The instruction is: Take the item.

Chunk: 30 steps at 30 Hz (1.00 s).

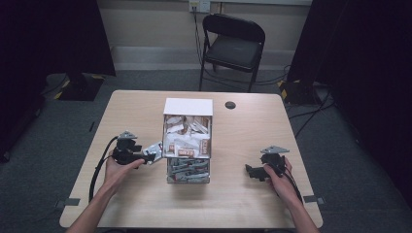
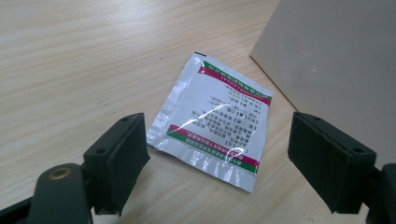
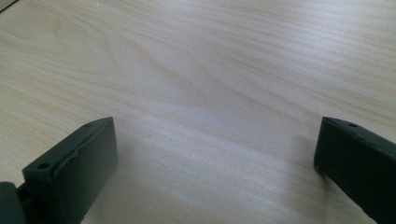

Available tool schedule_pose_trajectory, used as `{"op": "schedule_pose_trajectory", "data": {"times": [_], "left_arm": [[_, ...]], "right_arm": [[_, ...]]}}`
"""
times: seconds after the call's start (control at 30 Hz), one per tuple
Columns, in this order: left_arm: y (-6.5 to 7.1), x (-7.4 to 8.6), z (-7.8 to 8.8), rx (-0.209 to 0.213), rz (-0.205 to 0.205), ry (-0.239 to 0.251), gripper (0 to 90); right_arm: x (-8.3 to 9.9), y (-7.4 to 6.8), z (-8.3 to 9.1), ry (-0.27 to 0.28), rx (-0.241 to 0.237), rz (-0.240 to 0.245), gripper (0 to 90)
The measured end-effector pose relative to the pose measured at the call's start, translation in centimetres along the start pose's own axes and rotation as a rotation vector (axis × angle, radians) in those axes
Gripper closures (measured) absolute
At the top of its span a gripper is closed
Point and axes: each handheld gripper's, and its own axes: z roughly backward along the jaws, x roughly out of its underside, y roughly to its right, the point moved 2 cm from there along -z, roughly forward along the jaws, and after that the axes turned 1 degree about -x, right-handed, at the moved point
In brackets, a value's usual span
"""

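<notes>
Left tongs: jaws stand wide apart, nothing gripped. A sachet lies flat on the counter in the gap ahead of the jaws. The left pad's tip sits just beside the sachet's near corner; contact cannot be confirmed. The right pad is well apart from it. The sachet is silvery-white with red and green bands along two edges and small print between them; the print is not legible.

In the high view the left tongs are held low in the left hand, pointing toward the box. The sachet rests on the counter just beside the box's left wall, outside it. In the left gripper view that pale wall rises close behind the sachet's far edge.

The box is a clear-walled container at mid-counter with its white lid raised at the back. The rear compartment holds a loose heap of pale sachets; the front compartment holds grey pieces, too small to identify.

Right tongs: jaws wide open, empty, over bare counter. In the high view they sit in the right hand, well to the right of the box, pointing toward it.
</notes>
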Motion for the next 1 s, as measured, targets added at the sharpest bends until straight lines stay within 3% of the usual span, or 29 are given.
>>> {"op": "schedule_pose_trajectory", "data": {"times": [0.2,0.37,0.53,0.63,0.77,1.0], "left_arm": [[-0.1,-0.3,1.2,0.003,0.014,0.049,19.8],[-0.1,-0.4,2.5,-0.008,-0.004,0.064,19.9],[-0.2,-0.4,3.9,-0.040,-0.020,0.061,20.7],[-0.2,-0.2,4.7,-0.083,-0.018,0.048,22.3],[0.1,0.3,5.7,-0.106,-0.052,0.032,23.6],[0.0,1.8,6.8,-0.138,-0.043,-0.003,24.2]], "right_arm": [[0.0,0.0,0.0,0.000,0.000,0.000,0.0],[0.0,0.0,0.0,0.000,0.000,0.000,0.0],[0.0,0.0,0.0,0.000,0.000,0.000,0.0],[0.0,0.0,0.0,0.000,0.000,0.000,0.0],[0.0,0.0,0.0,0.000,0.000,0.000,0.0],[0.0,0.0,0.0,-0.001,0.000,-0.001,0.0]]}}
